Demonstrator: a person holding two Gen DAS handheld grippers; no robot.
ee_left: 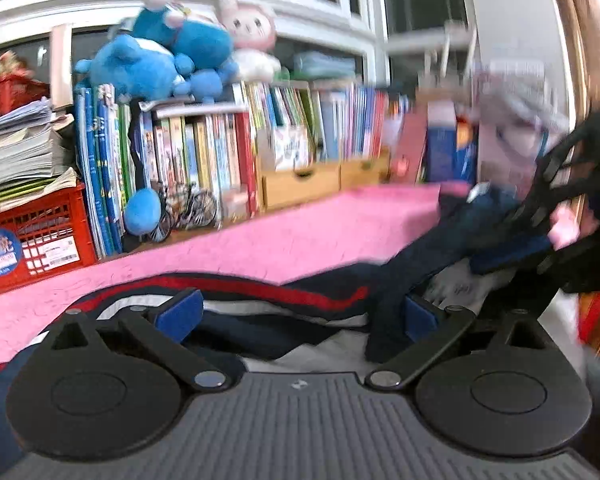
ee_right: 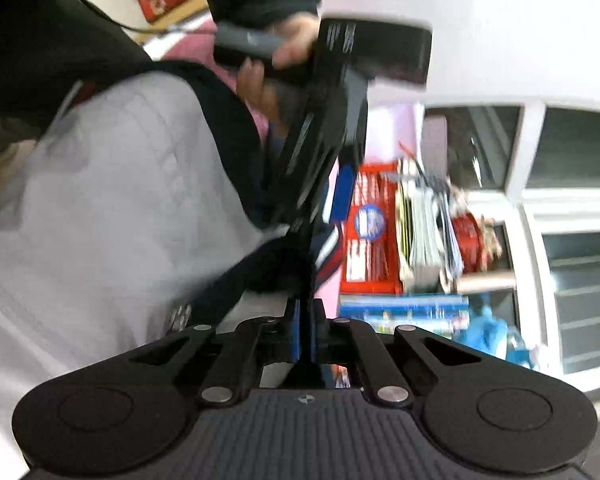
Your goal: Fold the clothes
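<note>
A: What does the left gripper (ee_left: 300,312) show, starting closest in?

B: Its two blue pads (ee_left: 180,312) stand wide apart with nothing pressed between them. A dark fold of the navy garment (ee_left: 260,312) hangs just inside the pad at 3 o'clock, though blur makes it hard to say whether the two touch. The garment, navy with a red stripe and white panels, lies directly beneath the fingers and spreads across the pink table cover (ee_left: 292,236).

A: And beyond that?

B: At 2 o'clock the right gripper (ee_left: 512,252) appears, with a hand (ee_left: 564,224) on it and navy cloth trailing from its tip. Farther back, at 12 o'clock, a row of books (ee_left: 228,148) lines the wall with blue plush toys (ee_left: 160,60) on top; a red crate (ee_left: 40,236) sits at 9 o'clock.

A: What about the right wrist view?

B: That view is rolled sideways. The right gripper's fingers (ee_right: 294,336) are drawn together, pinching a thin dark edge of the garment (ee_right: 240,276). White lining of the same garment fills the frame from 8 to 10 o'clock. At 12 o'clock the left gripper (ee_right: 332,184) is seen, held by a hand (ee_right: 276,64).
</note>
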